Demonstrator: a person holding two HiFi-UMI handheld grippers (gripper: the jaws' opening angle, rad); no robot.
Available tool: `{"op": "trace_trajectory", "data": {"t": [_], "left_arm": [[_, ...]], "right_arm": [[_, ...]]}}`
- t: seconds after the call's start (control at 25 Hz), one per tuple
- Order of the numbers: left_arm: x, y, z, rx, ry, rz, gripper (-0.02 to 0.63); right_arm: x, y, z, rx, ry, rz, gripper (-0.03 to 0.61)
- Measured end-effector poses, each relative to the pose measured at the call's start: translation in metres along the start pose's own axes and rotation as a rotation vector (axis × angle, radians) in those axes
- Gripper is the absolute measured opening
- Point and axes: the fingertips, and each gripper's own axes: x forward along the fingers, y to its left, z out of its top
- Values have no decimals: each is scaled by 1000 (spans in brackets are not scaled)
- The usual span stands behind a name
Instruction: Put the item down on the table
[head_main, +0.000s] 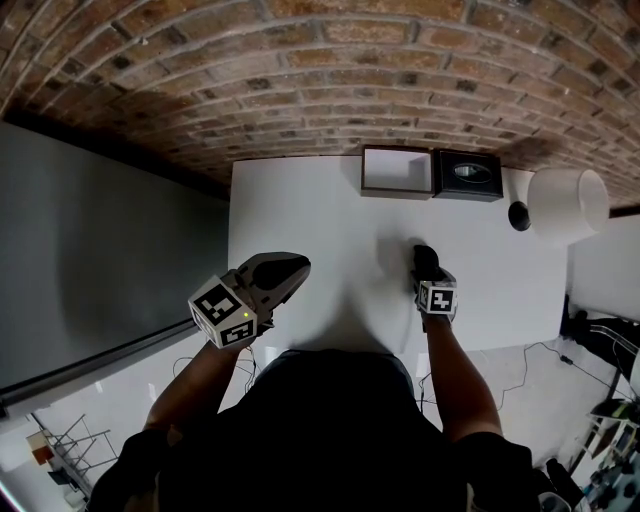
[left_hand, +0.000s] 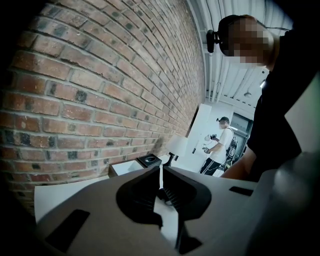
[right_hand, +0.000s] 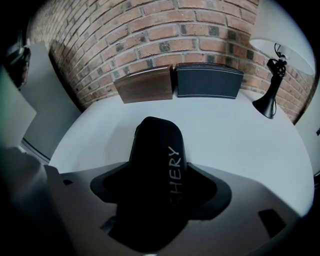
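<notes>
The item is a long black case (right_hand: 157, 165) with pale lettering along its side. It fills the gap between the jaws of my right gripper (right_hand: 159, 182), which is shut on it. The case points steeply down at the white table (right_hand: 235, 135); I cannot tell whether its tip touches. From the head view the right gripper (head_main: 425, 258) is over the table's near right part. My left gripper (head_main: 295, 268) hovers at the table's near left. Its jaws stand together with only a thin slit between them, and the left gripper (left_hand: 160, 172) holds nothing.
A brown open box (head_main: 396, 172) and a black box (head_main: 467, 174) stand against the brick wall at the table's far edge. A white-shaded lamp (head_main: 565, 203) is at the far right. A second person (left_hand: 217, 145) stands far off in the room.
</notes>
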Motion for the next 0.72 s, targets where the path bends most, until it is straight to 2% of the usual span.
{"op": "trace_trajectory", "data": {"t": [0.72], "left_arm": [[-5,-3,-6,-3,5,-11,37]], "right_arm": [[2,6,1,-3,1,22,400]]}}
